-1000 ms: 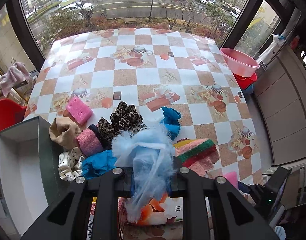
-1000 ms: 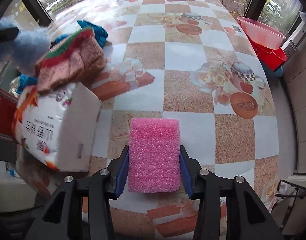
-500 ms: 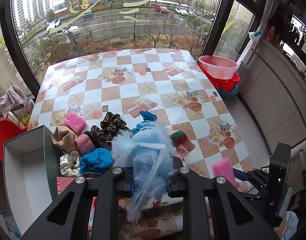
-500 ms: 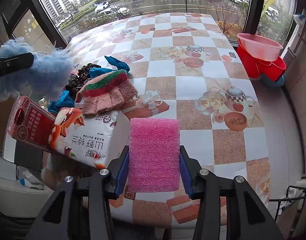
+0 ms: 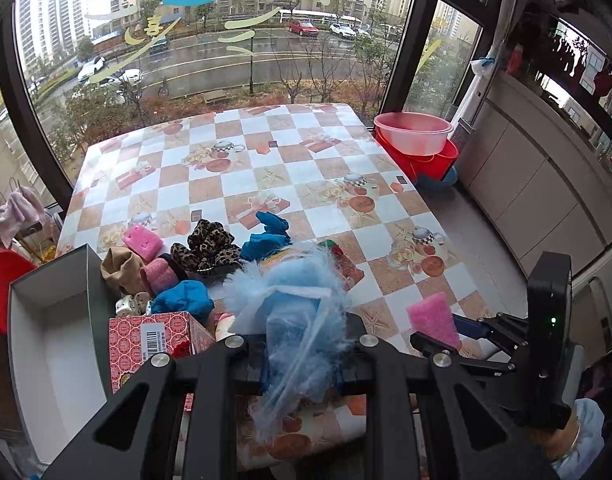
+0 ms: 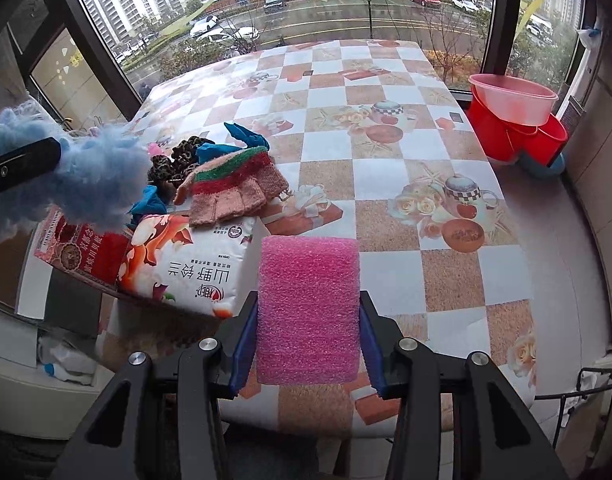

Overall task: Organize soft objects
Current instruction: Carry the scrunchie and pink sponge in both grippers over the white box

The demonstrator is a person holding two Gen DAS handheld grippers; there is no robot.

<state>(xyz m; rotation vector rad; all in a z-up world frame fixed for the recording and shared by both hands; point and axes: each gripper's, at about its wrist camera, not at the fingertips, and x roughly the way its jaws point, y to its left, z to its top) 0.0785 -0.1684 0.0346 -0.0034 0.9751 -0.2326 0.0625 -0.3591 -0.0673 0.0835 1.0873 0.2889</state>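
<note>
Left gripper: fingers pinch blue fluffy puff, held above checkered table. Right gripper: fingers clamp pink sponge over the table's near edge.

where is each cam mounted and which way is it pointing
Left wrist: on the left gripper, angled down across the checked table toward the window; its jaws grip a blue fluffy thing; the right gripper and a sleeve show.
Right wrist: on the right gripper, facing likewise; its jaws clamp a pink foam block; the left gripper's finger shows at left.
Shared: table, foam block, fluffy thing, red buckets.
</note>
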